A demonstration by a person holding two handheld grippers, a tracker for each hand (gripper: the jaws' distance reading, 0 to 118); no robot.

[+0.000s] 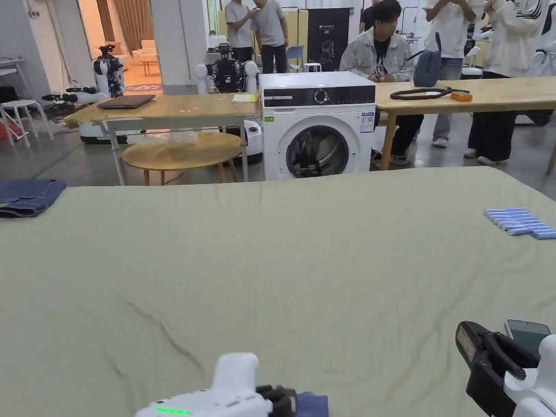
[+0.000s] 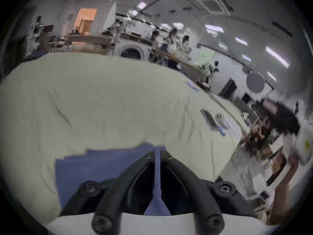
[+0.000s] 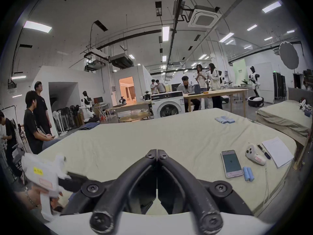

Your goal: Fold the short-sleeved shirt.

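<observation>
Head view: big bed (image 1: 304, 260) with a pale green sheet, both tools poking in at the bottom edge.
Left hand-held gripper (image 2: 157, 155): jaws pinched together on a thin fold of blue cloth that runs up between them, so it's clamped on the shirt.
Shirt (image 2: 101, 167): blue, lying on the sheet at the near edge of the bed, right under and to the left of the left tool. Pretty blurry in the left gripper view, so can't tell how it's laid out. In the head view just a blue corner peeks out by the left tool.
Right hand-held gripper (image 3: 157, 154): jaw tips meet with nothing between them, held above the sheet.
Phone (image 3: 231, 163): flat on the sheet to the right of the right tool, two blue cells (image 3: 248, 173) just beside it.
Row of cells (image 1: 520, 222): far right side of the bed.
Jeans (image 1: 28, 196): folded at the far left corner.
Washer (image 1: 317, 124): past the bed, door open.
</observation>
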